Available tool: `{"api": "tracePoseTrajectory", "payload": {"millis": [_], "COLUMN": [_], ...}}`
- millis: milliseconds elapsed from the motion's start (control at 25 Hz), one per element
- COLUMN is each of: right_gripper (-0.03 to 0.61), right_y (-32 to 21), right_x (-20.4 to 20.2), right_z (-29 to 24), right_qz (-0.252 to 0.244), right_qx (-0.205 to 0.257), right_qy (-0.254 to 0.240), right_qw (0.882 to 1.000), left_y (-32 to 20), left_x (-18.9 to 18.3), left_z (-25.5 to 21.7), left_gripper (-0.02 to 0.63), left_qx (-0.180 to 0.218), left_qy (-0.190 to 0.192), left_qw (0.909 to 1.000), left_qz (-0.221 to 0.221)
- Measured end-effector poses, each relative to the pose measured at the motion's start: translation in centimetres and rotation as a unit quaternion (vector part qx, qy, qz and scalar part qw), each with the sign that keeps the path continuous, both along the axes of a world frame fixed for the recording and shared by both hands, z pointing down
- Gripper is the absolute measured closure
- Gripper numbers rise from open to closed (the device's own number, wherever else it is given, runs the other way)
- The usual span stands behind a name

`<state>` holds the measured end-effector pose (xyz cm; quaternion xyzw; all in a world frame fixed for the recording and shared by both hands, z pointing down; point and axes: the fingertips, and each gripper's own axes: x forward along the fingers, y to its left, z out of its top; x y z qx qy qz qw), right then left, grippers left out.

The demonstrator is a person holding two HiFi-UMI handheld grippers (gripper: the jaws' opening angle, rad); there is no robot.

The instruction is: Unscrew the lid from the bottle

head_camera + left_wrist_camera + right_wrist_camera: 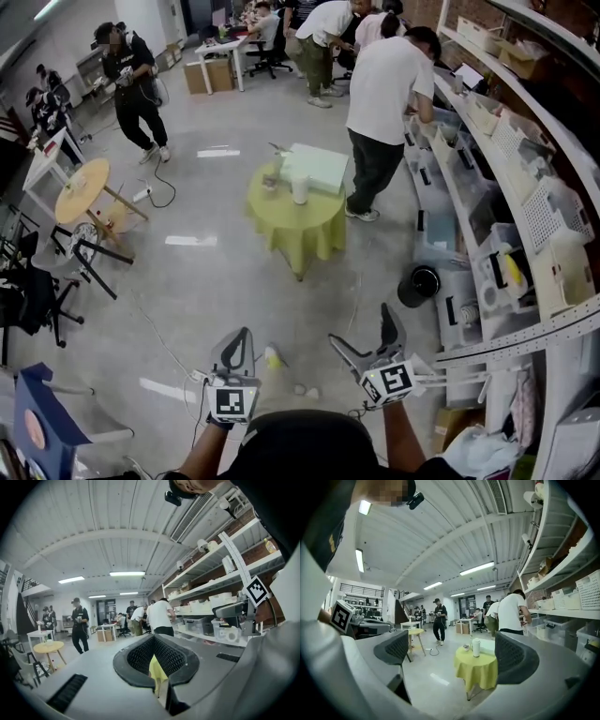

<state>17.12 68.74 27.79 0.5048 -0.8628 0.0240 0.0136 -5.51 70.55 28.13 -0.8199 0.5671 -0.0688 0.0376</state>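
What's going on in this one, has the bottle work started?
Not yet. A person holds a gripper in each hand, some way back from the round table with the yellow-green cloth. The white bottle stands upright on it, untouched. The left gripper is shut on nothing; the right gripper is open and empty. Both point toward the table.

No word, number, brand or sign can be read anywhere (the square markers point(233, 402) show only black-and-white patterns, not lettering).
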Motion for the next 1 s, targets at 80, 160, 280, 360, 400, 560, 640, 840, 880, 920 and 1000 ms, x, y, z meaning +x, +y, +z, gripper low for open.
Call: {"api": "tracePoseTrajectory", "payload": {"millis": [80,160,280,360,400,560,640,840,880,920,1000], "right_gripper": [0.026,0.026,0.029,0.034,0.037,0.056,0.084,0.095,0.097,0.098,0.101], "right_y": [-1.2,-3.0,-5.0,-6.6,-7.6,-11.6,-13.7,-20.4,-21.7,-23.0,-25.2], "right_x": [-0.7,-2.0,-3.0,-3.0,-2.8,-1.9,-2.8,-8.5,-9.4,-10.4,-12.1], "right_z": [0.4,0.1,-0.4,-0.2,-0.1,-0.5,-1.3,-3.3,-3.5,-3.7,-4.3], "right_qz": [-0.008,-0.019,-0.028,-0.027,-0.025,-0.011,-0.011,-0.028,-0.027,-0.026,-0.03], "right_qx": [-0.008,-0.005,-0.003,-0.01,-0.014,-0.022,-0.02,-0.012,-0.009,-0.004,0.013], "right_qy": [-0.003,-0.002,0.007,0.015,0.019,0.017,-0.01,-0.021,-0.019,-0.018,-0.013], "right_qw": [1.0,1.0,1.0,0.999,0.999,1.0,1.0,0.999,0.999,0.999,0.999], "left_y": [-1.1,-3.2,-6.3,-8.5,-9.7,-14.5,-17.0,-23.5,-24.6,-25.8,-28.2], "left_x": [-0.1,-0.1,0.4,0.7,0.9,1.3,0.6,-3.1,-4.0,-4.9,-6.3], "left_z": [0.3,0.1,0.0,0.1,0.1,-0.3,-0.5,-2.3,-2.3,-2.1,-1.5], "left_gripper": [0.597,0.597,0.597,0.597,0.597,0.597,0.597,0.597,0.597,0.597,0.597], "left_qx": [-0.015,-0.017,-0.014,-0.016,-0.015,-0.001,-0.006,0.006,0.004,-0.001,-0.01], "left_qy": [0.006,0.001,-0.007,0.003,0.005,0.007,0.009,0.033,0.038,0.044,0.051], "left_qw": [0.9999,0.9998,0.9999,0.9999,0.9999,0.9998,0.9998,0.9993,0.9991,0.9988,0.9982], "left_qz": [-0.006,-0.004,0.005,0.006,0.007,0.018,0.019,0.015,0.017,0.02,0.03]}}
